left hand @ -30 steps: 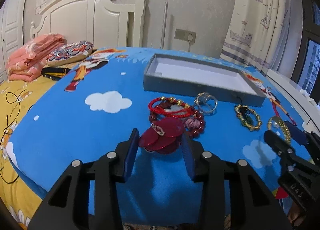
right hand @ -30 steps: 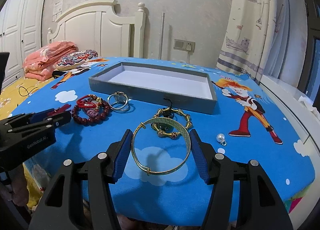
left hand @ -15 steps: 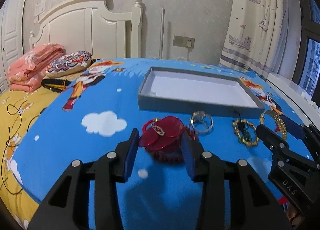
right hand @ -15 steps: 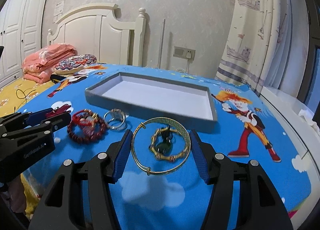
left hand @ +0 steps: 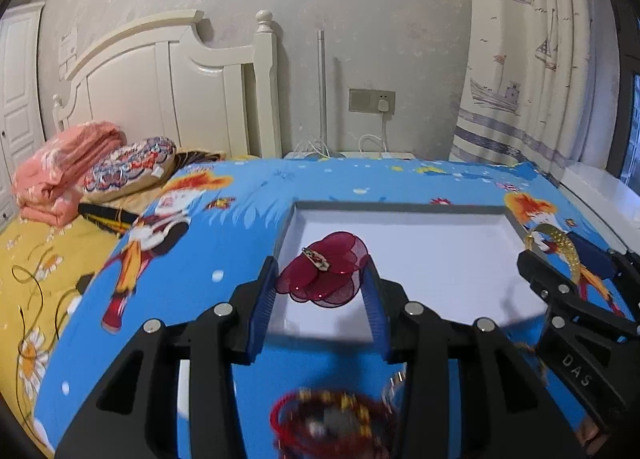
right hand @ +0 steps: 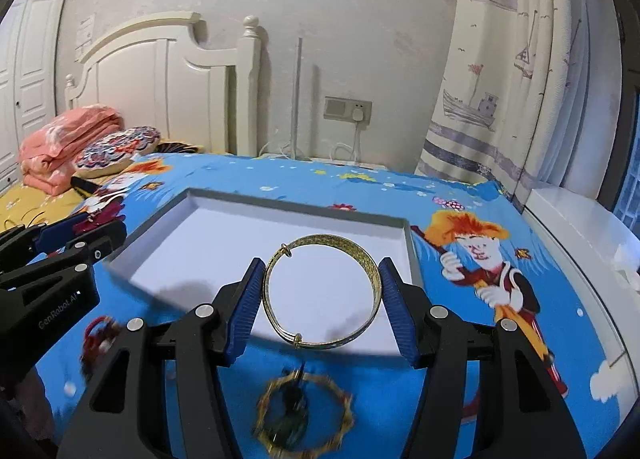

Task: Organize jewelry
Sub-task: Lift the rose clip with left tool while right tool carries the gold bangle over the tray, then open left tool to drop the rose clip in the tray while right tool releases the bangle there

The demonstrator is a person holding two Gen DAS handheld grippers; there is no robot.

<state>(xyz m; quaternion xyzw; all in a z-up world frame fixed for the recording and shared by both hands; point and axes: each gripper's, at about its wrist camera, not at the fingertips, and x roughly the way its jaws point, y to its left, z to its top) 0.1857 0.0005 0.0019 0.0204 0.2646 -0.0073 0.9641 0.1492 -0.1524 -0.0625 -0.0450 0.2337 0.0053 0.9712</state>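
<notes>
My left gripper point(left hand: 320, 283) is shut on a dark red flower-shaped hair clip point(left hand: 324, 273) and holds it over the front left part of the grey tray point(left hand: 400, 206) with a white floor. My right gripper point(right hand: 320, 291) is shut on a gold bangle point(right hand: 374, 265) and holds it over the tray's point(right hand: 296, 206) front right part. The right gripper also shows at the right edge of the left wrist view point(left hand: 568, 271) with the bangle point(left hand: 560, 237). The left gripper's fingers point(right hand: 80, 245) show at the left of the right wrist view.
A red bead bracelet pile point(left hand: 332, 419) lies blurred on the blue cartoon cloth before the tray. A gold and green bracelet point(right hand: 304, 413) lies below the right gripper. Folded pink blanket point(left hand: 64, 163) and patterned cushion point(left hand: 132, 163) lie on the bed at left. Curtain and window ledge stand at right.
Both grippers have risen and moved forward with their jewelry, from over the cloth to over the tray. The bracelets left on the cloth now lie below and behind the fingertips.
</notes>
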